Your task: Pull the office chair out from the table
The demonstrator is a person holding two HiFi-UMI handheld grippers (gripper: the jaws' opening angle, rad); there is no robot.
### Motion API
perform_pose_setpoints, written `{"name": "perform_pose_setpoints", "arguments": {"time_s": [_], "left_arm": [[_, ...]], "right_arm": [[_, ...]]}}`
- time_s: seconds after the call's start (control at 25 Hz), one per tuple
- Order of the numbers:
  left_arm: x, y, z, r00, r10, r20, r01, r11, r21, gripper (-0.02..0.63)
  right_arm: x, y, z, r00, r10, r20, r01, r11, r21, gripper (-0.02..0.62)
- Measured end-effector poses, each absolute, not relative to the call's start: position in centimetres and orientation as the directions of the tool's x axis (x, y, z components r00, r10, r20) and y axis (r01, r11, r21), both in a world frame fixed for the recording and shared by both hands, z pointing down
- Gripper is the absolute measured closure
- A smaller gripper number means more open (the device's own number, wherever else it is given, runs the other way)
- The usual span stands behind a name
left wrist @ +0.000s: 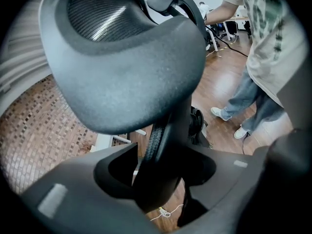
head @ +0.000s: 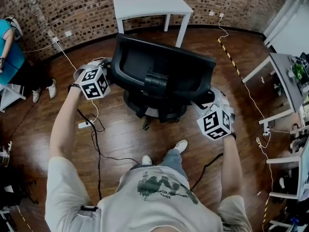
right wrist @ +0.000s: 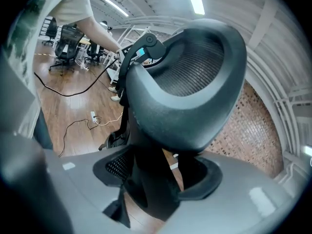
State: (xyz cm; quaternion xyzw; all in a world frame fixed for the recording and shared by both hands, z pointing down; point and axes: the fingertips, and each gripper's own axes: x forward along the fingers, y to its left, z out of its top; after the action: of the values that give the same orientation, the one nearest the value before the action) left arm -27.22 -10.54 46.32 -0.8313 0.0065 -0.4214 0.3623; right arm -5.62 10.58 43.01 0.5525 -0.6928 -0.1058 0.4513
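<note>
A black office chair (head: pixel 164 69) with a mesh back stands on the wood floor, a good way in front of the white table (head: pixel 149 4). My left gripper (head: pixel 107 75) is at the left edge of the chair's back, and my right gripper (head: pixel 206 99) is at its right edge. In the left gripper view, the left gripper (left wrist: pixel 161 179) has its jaws closed around a black strut of the chair (left wrist: pixel 126 67). The right gripper view shows the right gripper (right wrist: pixel 156 179) clamped the same way on a strut of the chair (right wrist: pixel 185 96). In the head view the marker cubes hide the fingertips.
A power strip (head: pixel 83 124) and cables lie on the floor left of the chair, near my feet (head: pixel 181 145). A seated person (head: pixel 9 47) is at the far left. Desks (head: pixel 285 76) line the right side. A brick wall (head: pixel 72 8) is behind the table.
</note>
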Motion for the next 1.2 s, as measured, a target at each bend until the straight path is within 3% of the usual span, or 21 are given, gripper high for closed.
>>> {"name": "perform_pose_setpoints", "arguments": {"time_s": [0.4, 0.72, 1.04, 1.2], "left_arm": [[-27.0, -10.5, 45.9, 0.665, -0.315, 0.677, 0.282, -0.733, -0.619, 0.349], [-27.0, -11.0, 45.5, 0.678, -0.393, 0.621, 0.178, -0.733, -0.657, 0.32], [-29.6, -10.1, 43.3, 0.717, -0.532, 0.45, -0.13, -0.737, -0.663, 0.288], [-30.5, -8.2, 42.0, 0.722, -0.573, 0.387, -0.238, -0.731, -0.639, 0.307]], "right_arm": [[-5.6, 10.9, 42.7, 0.021, -0.869, 0.494, -0.672, 0.353, 0.65, 0.308], [-5.5, 11.4, 42.1, 0.06, -0.885, 0.461, -0.716, 0.283, 0.637, 0.301], [-5.9, 13.8, 39.4, 0.089, -0.946, 0.311, -0.805, 0.116, 0.582, 0.302], [-6.7, 15.4, 38.5, 0.103, -0.963, 0.248, -0.822, 0.058, 0.566, 0.33]]}}
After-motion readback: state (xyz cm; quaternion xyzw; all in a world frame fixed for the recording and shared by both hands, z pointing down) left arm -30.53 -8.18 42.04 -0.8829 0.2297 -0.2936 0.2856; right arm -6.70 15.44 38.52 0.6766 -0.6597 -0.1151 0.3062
